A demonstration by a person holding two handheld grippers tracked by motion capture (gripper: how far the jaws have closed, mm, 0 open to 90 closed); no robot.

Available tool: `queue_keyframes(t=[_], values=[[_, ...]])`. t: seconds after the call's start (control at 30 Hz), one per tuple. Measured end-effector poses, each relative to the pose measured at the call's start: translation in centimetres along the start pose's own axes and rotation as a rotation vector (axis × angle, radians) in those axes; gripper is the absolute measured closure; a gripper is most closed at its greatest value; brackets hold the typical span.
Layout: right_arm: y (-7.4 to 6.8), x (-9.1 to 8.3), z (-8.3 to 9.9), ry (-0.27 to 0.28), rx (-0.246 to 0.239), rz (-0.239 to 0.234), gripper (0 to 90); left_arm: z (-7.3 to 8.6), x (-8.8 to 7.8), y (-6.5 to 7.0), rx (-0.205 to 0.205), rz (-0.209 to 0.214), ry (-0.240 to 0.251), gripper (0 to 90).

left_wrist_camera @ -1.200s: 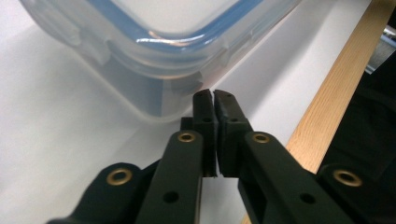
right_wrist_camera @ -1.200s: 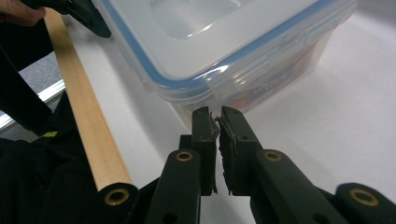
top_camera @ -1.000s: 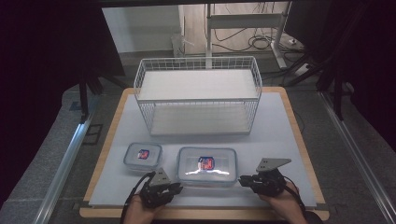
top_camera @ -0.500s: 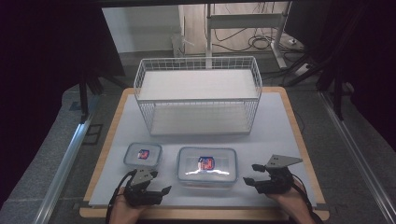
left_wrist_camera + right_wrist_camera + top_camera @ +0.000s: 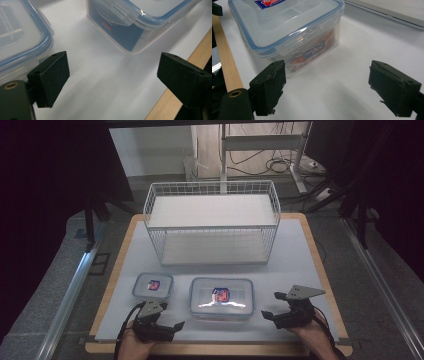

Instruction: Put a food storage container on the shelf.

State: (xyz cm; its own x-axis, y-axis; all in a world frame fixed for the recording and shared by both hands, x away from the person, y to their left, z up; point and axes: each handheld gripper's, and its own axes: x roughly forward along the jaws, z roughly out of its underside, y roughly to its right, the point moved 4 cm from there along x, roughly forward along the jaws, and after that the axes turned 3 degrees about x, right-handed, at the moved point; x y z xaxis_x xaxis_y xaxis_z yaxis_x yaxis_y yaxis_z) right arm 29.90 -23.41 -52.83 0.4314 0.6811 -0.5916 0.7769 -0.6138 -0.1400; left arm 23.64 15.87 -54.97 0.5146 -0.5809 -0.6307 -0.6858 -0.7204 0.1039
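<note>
A large clear lidded container (image 5: 221,297) with a blue seal and a red-blue label sits at the front middle of the white mat. A smaller one like it (image 5: 153,286) lies to its left. My left gripper (image 5: 170,326) rests in front of the small container, its jaws pointing right at the large one. They have just been opening and stand open over bare mat (image 5: 113,67), with the small container (image 5: 20,37) and the large one (image 5: 140,20) ahead. My right gripper (image 5: 270,316) is to the right of the large container (image 5: 287,30). It has also just opened, with nothing between its jaws (image 5: 327,72).
A white wire basket shelf (image 5: 212,220) with two tiers stands at the back of the mat. The wooden table edge (image 5: 220,350) runs just in front of both hands. Metal rails (image 5: 65,300) line the floor on either side of the table.
Both grippers have opened their jaws. The left gripper has drawn away to the left from the large container's side. The right gripper has barely shifted.
</note>
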Motion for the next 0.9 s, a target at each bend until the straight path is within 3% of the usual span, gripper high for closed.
queue_keyframes(t=[0.3,0.5,0.63,0.9], values=[[-0.3,-0.1,-0.2,-0.012,0.010,0.002,12.2,-1.0,-0.1,0.2,-0.020,0.029,0.015,9.9],[-0.8,-0.2,-0.8,-0.027,0.027,0.016,11.7,-2.8,0.2,0.3,-0.054,0.096,0.030,7.2],[-1.3,-0.2,-1.5,-0.023,0.037,-0.007,10.9,-3.7,1.0,0.0,-0.064,0.119,0.012,6.3],[-1.8,0.2,-2.9,-0.025,0.065,-0.049,10.9,-5.2,3.3,-1.3,-0.125,0.176,-0.016,3.6]])
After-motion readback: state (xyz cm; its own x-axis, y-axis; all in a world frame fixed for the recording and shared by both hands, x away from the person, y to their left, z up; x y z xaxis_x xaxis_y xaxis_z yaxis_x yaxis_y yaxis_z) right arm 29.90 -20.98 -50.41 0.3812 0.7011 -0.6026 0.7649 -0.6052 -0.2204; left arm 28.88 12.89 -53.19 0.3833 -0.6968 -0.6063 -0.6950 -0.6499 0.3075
